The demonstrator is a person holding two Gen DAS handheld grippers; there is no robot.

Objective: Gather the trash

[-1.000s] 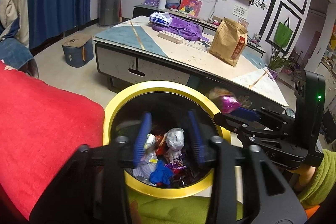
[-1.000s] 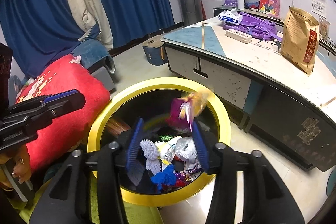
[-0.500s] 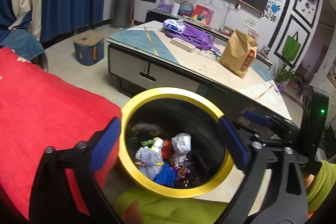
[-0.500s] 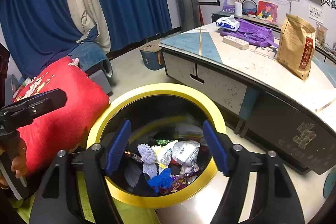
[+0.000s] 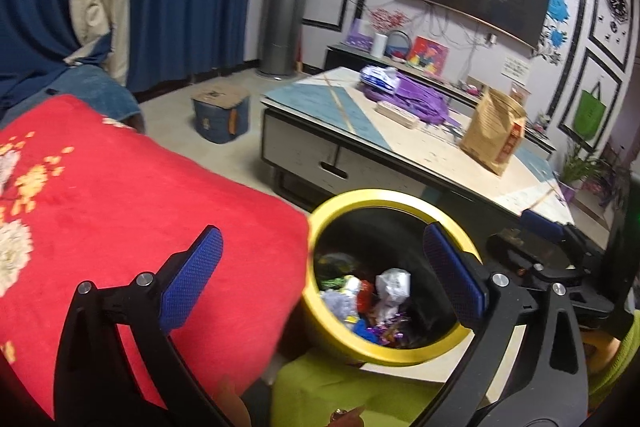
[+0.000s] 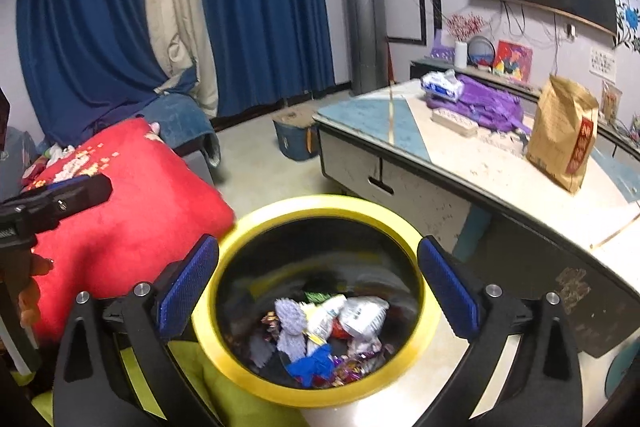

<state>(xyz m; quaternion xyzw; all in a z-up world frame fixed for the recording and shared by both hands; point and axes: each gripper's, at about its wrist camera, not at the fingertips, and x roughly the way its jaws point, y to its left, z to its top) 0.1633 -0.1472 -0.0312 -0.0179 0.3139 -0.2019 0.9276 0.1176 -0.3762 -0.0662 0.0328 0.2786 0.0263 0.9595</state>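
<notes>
A black trash bin with a yellow rim [image 6: 320, 205] stands on the floor, also in the left wrist view [image 5: 384, 195]. Inside lie mixed wrappers and crumpled trash [image 6: 332, 327], seen from the left too [image 5: 372, 299]. My right gripper [image 6: 318, 287] is wide open and empty above the bin, its blue pads [image 6: 448, 285] spanning the rim. My left gripper [image 5: 320, 279] is wide open and empty, above the bin's left edge and the red cushion [image 5: 120, 207]. The right gripper's body shows at the left view's right edge [image 5: 560, 251].
A low coffee table [image 6: 480, 163] stands behind the bin with a brown paper bag [image 6: 564, 135], a purple bag [image 6: 488, 105] and a white pack [image 6: 440, 85]. A blue stool [image 5: 220, 115] sits on the floor. Blue curtains hang behind. Green fabric [image 5: 340, 391] lies below.
Both grippers opened from narrow to wide; a purple-orange wrapper dropped from the right one into the bin. Both then lifted, and the left swung left over the red cushion.
</notes>
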